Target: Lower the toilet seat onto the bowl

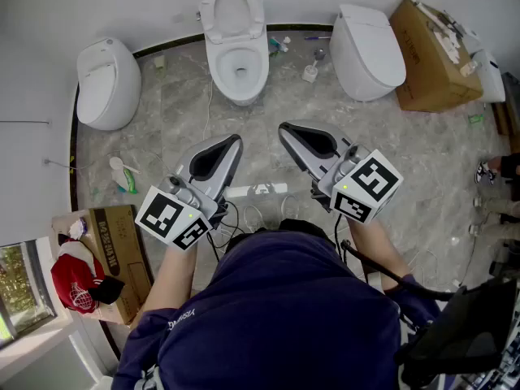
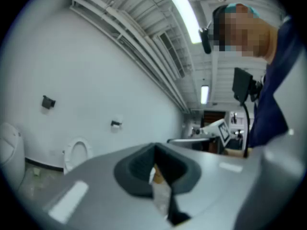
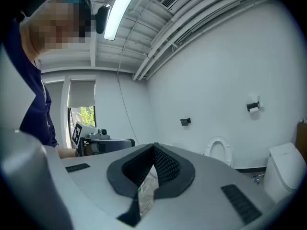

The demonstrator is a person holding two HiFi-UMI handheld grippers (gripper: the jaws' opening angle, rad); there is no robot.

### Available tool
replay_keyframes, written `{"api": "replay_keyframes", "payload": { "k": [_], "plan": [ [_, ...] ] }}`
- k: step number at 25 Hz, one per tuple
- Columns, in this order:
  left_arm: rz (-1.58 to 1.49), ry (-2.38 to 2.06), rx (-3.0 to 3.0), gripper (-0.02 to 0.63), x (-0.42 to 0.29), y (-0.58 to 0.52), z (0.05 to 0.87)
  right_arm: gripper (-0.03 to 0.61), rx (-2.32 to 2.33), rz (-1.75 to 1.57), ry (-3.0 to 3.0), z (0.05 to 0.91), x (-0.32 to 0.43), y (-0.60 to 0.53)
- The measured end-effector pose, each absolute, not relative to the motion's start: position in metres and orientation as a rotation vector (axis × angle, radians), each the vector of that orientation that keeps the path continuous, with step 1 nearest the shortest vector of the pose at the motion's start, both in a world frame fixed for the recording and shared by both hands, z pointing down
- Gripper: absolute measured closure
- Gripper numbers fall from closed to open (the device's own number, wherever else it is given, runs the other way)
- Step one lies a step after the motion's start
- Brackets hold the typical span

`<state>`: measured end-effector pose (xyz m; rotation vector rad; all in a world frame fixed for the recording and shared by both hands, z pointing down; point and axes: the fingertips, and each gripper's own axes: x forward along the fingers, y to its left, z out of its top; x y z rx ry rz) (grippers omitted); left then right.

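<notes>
The toilet seat (image 1: 258, 15) is seen raised, leaning back against the wall above its bowl (image 1: 215, 63). This toilet stands at the middle of the floor's (image 1: 162, 128) far edge. A second toilet (image 1: 106, 84) is set at the far left edge and a third (image 1: 367, 51) at the far right, beside a cardboard box (image 1: 426, 55).

The left gripper (image 1: 236, 140) and the right gripper (image 1: 284, 128) are held level and side by side over the open floor. Both are on the near side of the bowl and well apart from it, and their tips are pointed toward the far wall. The raised seat lies ahead of both and between their lines, and is touched by neither.

In the left gripper view, the jaws of the left gripper (image 2: 154, 147) are brought together with nothing gripped, and the seat (image 2: 67, 155) is seen far off at the left. In the right gripper view, the right gripper (image 3: 154, 147) is likewise fully closed and empty, and the seat (image 3: 218, 139) is seen distant at the right.
</notes>
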<state>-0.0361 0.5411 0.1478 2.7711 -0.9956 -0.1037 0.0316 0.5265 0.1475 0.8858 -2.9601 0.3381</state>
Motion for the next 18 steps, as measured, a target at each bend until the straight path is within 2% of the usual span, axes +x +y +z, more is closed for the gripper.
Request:
{"api": "replay_keyframes", "payload": {
  "k": [18],
  "plan": [
    [-0.088,-1.156,2.713,0.611,0.025,0.513,0.144,0.569,0.848,0.475,-3.009,0.158,0.124,0.491]
  ]
}}
